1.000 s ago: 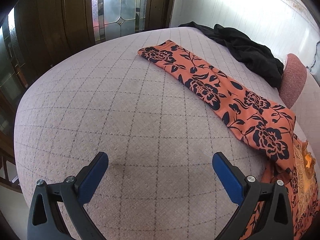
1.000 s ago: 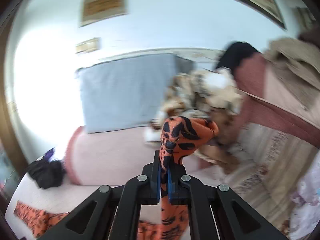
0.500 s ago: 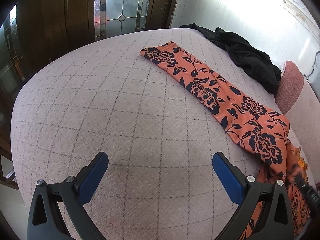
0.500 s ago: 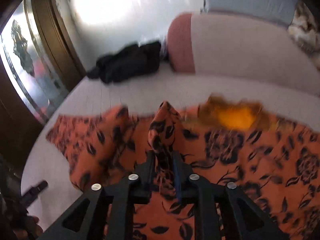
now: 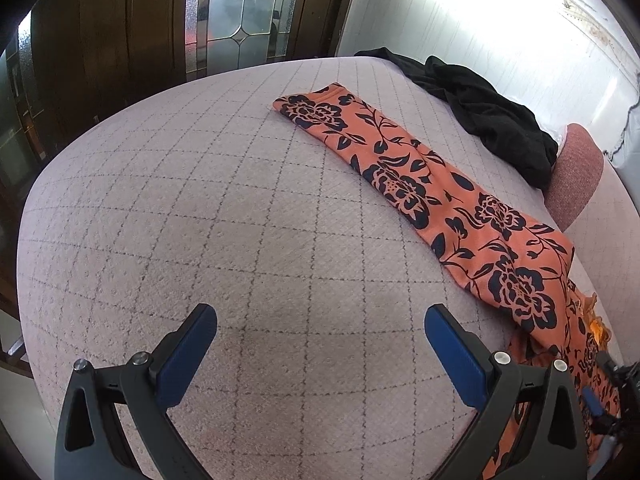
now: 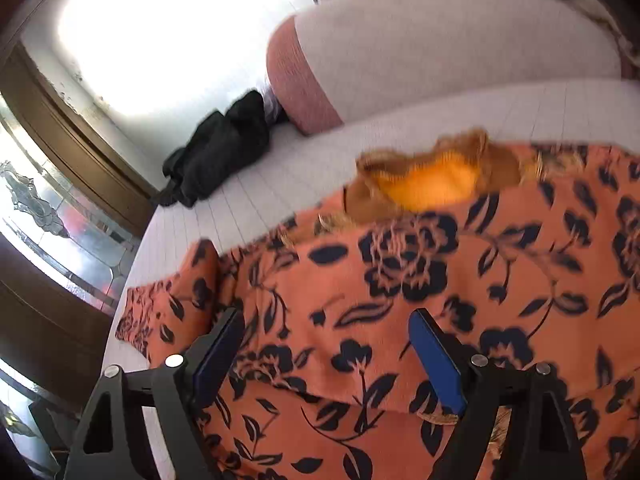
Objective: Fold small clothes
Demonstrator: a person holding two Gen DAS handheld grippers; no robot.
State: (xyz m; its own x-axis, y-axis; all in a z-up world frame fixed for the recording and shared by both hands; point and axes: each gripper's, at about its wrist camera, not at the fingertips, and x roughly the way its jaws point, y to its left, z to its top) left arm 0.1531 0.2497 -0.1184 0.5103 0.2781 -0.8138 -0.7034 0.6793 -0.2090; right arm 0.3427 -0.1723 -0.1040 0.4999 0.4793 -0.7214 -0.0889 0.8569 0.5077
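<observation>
An orange garment with a dark floral print [image 5: 404, 176] lies on the quilted bed; one long sleeve stretches away from me toward the far side. In the right wrist view the garment's body [image 6: 420, 280] spreads flat beneath my right gripper [image 6: 324, 328], with a yellow lace neckline [image 6: 432, 184] at its far edge. The right jaws are opening and stand wide over the cloth, the pads pressing on nothing. My left gripper [image 5: 320, 324] hovers open above bare quilt, to the left of the sleeve. The right gripper's tip [image 5: 608, 384] peeks in at the left view's lower right.
A crumpled black garment [image 5: 492, 116] lies at the bed's far right corner, beside a pink bolster [image 5: 572, 176]. The pale quilted bedspread [image 5: 180, 208] fills the left half. Dark wooden doors with leaded glass [image 5: 236, 12] stand behind the bed.
My right gripper came down from high in the air with a bunch of orange cloth pinched in it, laid it on the bed and let go. The left gripper stayed put.
</observation>
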